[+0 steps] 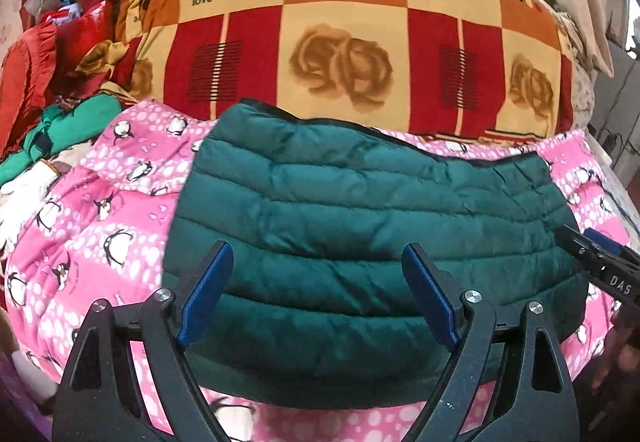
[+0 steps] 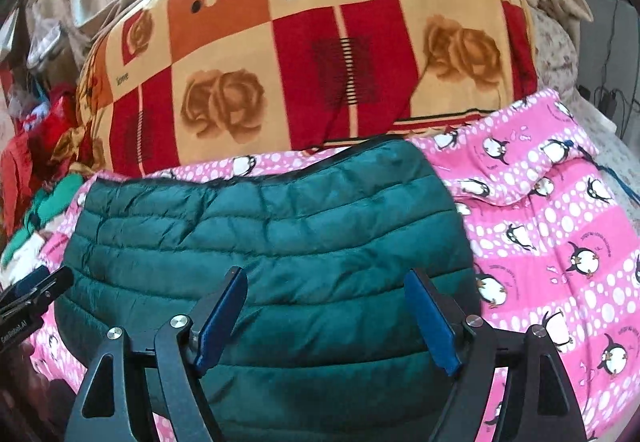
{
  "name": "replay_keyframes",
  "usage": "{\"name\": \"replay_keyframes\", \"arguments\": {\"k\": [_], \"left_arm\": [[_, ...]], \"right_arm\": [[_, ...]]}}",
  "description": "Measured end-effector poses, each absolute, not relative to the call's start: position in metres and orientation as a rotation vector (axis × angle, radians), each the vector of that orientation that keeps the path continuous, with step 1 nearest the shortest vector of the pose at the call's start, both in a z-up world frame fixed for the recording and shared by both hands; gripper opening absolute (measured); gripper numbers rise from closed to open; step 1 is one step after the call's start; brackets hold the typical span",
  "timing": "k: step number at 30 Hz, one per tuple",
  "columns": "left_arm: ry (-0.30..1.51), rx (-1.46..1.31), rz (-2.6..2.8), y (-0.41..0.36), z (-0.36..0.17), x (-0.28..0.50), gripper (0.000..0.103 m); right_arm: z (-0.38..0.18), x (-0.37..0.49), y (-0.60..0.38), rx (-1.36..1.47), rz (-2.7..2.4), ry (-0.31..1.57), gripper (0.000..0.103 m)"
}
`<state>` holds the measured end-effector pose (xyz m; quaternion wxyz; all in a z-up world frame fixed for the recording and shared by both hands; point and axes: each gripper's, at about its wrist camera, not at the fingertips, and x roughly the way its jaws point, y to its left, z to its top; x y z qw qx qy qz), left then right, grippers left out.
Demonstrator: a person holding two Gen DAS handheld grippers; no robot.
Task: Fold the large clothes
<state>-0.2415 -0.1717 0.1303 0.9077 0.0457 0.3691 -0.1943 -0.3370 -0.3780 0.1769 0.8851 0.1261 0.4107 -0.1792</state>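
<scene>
Left wrist view looks down over a dark green quilted jacket (image 1: 360,226) lying folded into a compact block on a pink penguin-print blanket (image 1: 80,242) that covers the bed. The left gripper (image 1: 320,294) hangs over the jacket's near-left part with its 2 blue pads spread wide and nothing between them, so it is released and not touching the fabric. At the right edge of this view the right gripper (image 1: 600,262) pokes in over the jacket's right end. Right wrist view shows the same jacket (image 2: 260,242) from its other end, and the right gripper (image 2: 324,318) is likewise spread apart and empty above the near edge, while the left gripper (image 2: 32,290) shows at the left border. Both tools sit apart over opposite halves of the jacket, which suits letting a fold drop flat and leaving the stack undisturbed. Behind the jacket, along the far edge of the bed, a bulky checked quilt (image 1: 340,22) with roses is piled up, and a heap of red and green clothes (image 1: 60,82) lies at the far-left corner. Judging by the even, layered shape, the fold looks close to finished.
</scene>
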Motion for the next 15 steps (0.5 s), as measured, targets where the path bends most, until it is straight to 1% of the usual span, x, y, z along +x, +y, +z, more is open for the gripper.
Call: {"name": "replay_keyframes", "arguments": {"k": [9, 15], "left_arm": [[0.718, 0.131, -0.361, -0.184, 0.120, -0.257, 0.087], [0.723, 0.132, -0.343, -0.185, 0.116, -0.257, 0.087]], "right_arm": [[0.168, -0.338, -0.360, 0.232, -0.377, 0.853, 0.079], [0.165, -0.337, -0.355, 0.225, -0.377, 0.861, 0.079]]}}
